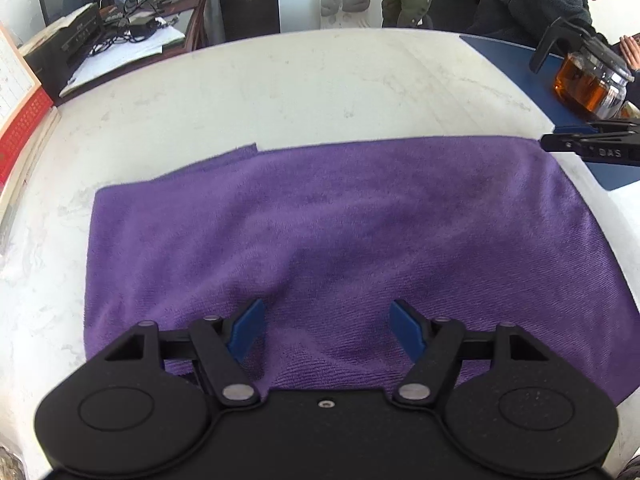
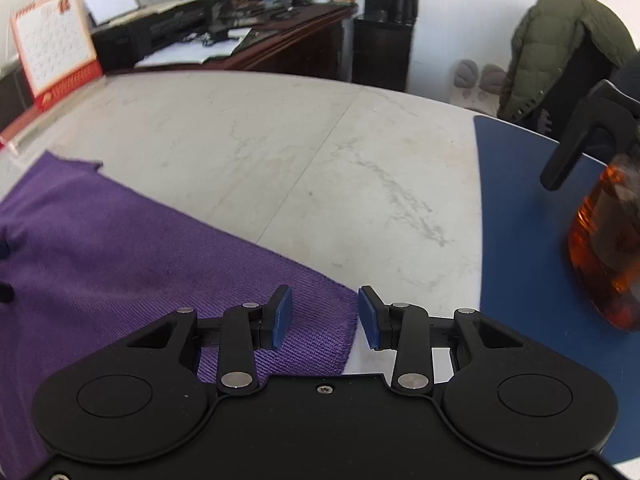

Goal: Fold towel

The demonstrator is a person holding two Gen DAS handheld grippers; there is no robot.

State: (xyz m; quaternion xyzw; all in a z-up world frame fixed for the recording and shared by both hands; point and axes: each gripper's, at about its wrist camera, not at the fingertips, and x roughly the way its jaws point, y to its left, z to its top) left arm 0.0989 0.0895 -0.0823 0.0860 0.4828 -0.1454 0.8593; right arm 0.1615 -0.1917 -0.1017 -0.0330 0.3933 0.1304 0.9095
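Observation:
A purple towel (image 1: pixel 340 232) lies folded over on the white marble table (image 1: pixel 280 92), with a lower layer poking out at its far left corner. My left gripper (image 1: pixel 326 330) hovers open over the towel's near middle, blue pads wide apart. In the right wrist view the towel (image 2: pixel 120 248) fills the left side, and my right gripper (image 2: pixel 324 316) is open astride its right corner, nothing clamped between the pads. The right gripper (image 1: pixel 592 148) also shows from the side at the towel's far right corner in the left wrist view.
A glass teapot (image 1: pixel 592 80) of amber tea stands on a blue mat (image 2: pixel 520 240) to the right. A red desk calendar (image 2: pixel 56 44) stands at the table's left edge. Two people sit or stand beyond the far right; a cluttered desk lies behind.

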